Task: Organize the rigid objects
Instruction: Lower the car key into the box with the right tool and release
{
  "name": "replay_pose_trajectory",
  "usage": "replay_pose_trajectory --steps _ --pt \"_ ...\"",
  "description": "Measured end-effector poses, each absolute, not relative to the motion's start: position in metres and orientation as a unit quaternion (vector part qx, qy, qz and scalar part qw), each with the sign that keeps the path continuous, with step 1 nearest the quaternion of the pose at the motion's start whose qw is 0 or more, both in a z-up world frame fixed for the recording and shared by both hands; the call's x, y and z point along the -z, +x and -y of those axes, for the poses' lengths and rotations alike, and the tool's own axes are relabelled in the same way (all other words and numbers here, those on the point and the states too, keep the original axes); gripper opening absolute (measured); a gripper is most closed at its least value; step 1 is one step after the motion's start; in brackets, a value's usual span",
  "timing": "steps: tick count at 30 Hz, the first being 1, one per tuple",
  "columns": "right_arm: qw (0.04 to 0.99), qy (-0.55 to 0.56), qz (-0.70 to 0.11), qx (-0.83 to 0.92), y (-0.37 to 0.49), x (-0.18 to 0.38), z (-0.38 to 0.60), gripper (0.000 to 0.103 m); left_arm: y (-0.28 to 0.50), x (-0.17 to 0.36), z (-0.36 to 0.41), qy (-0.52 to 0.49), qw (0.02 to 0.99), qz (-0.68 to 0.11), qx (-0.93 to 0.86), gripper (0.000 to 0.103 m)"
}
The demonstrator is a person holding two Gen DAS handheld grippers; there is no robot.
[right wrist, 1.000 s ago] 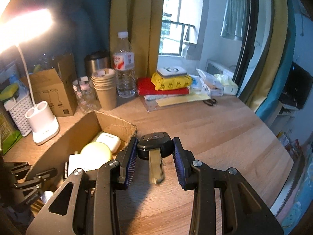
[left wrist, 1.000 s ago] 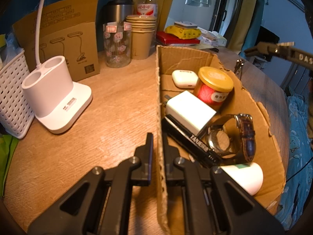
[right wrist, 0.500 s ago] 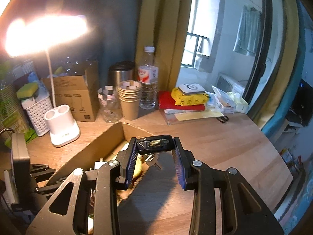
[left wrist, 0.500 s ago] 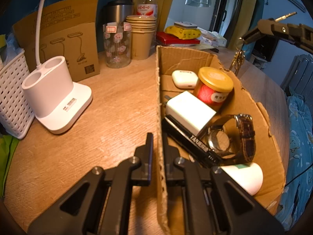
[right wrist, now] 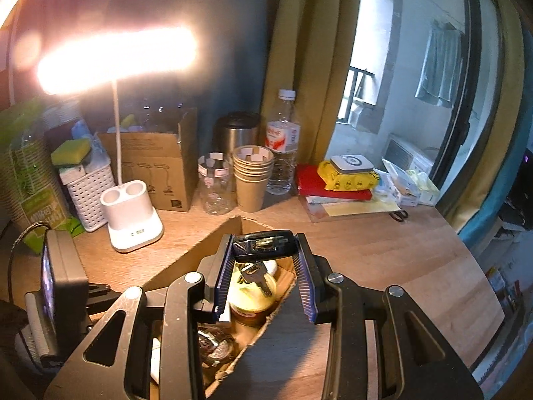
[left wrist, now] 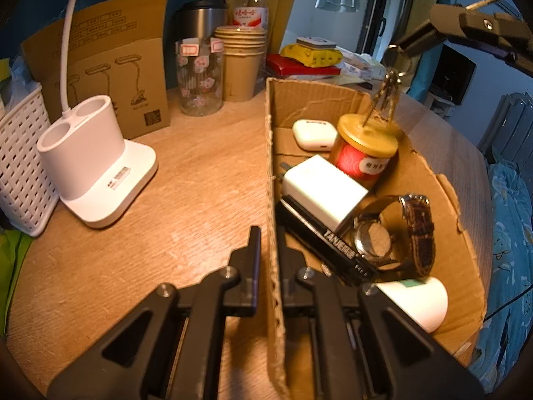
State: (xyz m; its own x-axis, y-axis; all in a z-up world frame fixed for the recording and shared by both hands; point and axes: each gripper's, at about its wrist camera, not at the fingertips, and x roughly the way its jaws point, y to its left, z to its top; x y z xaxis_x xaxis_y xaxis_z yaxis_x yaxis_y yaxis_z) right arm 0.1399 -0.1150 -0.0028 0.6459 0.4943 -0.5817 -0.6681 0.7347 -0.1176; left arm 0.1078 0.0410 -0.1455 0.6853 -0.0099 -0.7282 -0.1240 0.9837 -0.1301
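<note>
Cardboard box (left wrist: 433,173) open-topped on the wooden desk (left wrist: 186,180). Inside: white earbud case (left wrist: 313,133) at the far end, red jar with a gold lid (left wrist: 366,150), white charger block (left wrist: 323,190), black bar-shaped item (left wrist: 319,236), brown-strapped wristwatch (left wrist: 396,233), and a white cylinder (left wrist: 416,300) at the near end.

Left gripper (left wrist: 266,250) is pinched on the box's near wall, one finger outside, one inside.

Right gripper (right wrist: 263,260) is clamped on a black car key fob (right wrist: 263,246); metal keys (right wrist: 258,276) dangle below it, above the jar's lid, not touching. From the left wrist view the key bunch hangs over the box's far half.

Change from a second ago: the fob was over bare desk beside the box; now it hangs over the box interior. Left gripper and box contents unchanged.
</note>
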Motion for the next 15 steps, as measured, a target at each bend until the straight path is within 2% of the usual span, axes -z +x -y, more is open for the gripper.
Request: replay_pose_trajectory --steps 15 --pt "0.880 -0.159 -0.278 -0.350 0.138 0.014 0.098 0.037 0.107 0.145 -0.040 -0.085 0.914 -0.395 -0.031 0.007"
